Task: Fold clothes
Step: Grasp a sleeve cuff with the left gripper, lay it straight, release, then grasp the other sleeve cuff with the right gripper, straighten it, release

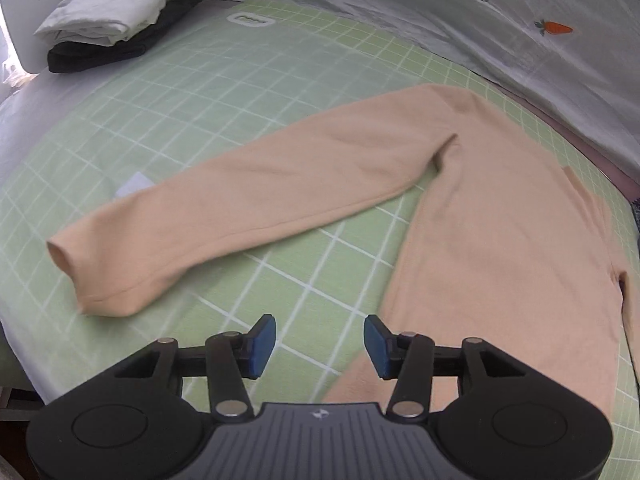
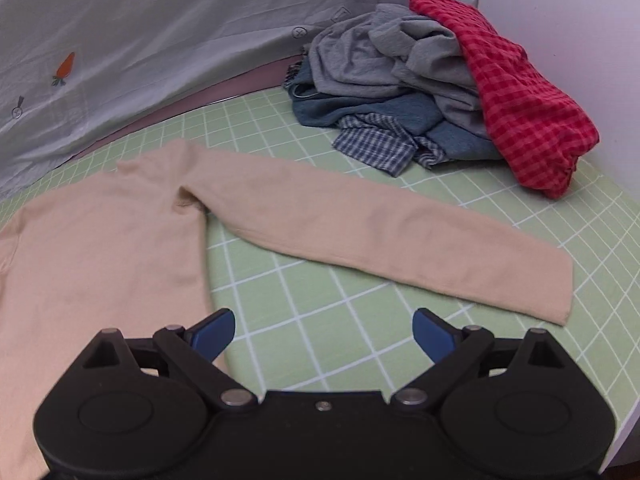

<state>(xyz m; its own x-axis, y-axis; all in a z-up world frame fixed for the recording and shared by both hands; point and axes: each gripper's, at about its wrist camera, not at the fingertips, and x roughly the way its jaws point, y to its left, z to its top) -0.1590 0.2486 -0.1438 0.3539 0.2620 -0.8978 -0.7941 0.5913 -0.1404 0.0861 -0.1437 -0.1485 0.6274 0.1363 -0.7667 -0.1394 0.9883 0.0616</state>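
**Both jaws open, sweater spread flat, sleeves waiting**

Stood well open on both sides, blue pads parted, nothing held. Left gripper (image 1: 319,346) hung low in its frame over the green grid mat (image 1: 160,128), right pad just at the sweater's side edge. Right gripper (image 2: 323,334) hung likewise over bare mat, left pad at the body's edge, jaws spread wider than the left's.

Lay flat on the mat, the peach sweater (image 1: 500,248): body filling the right of the left view and the left of the right view. Left sleeve (image 1: 224,216) ran from the armpit at upper centre down to a cuff at the lower left of the frame, long axis slanting across the jaws' line, cuff up and left of the pads. Right sleeve (image 2: 380,232) mirrored it, running from upper left to a cuff at the right edge, up and right of the pads.

Judged: each gripper nearer its own sleeve, so probably a sleeve fold inward over the body next, each cuff needing a reach outward and forward.

Also seen: folded white and dark stack (image 1: 120,20) at upper left; unsorted heap (image 2: 420,92) with a red checked cloth at upper right; grey carrot-print sheet (image 2: 140,48) behind.
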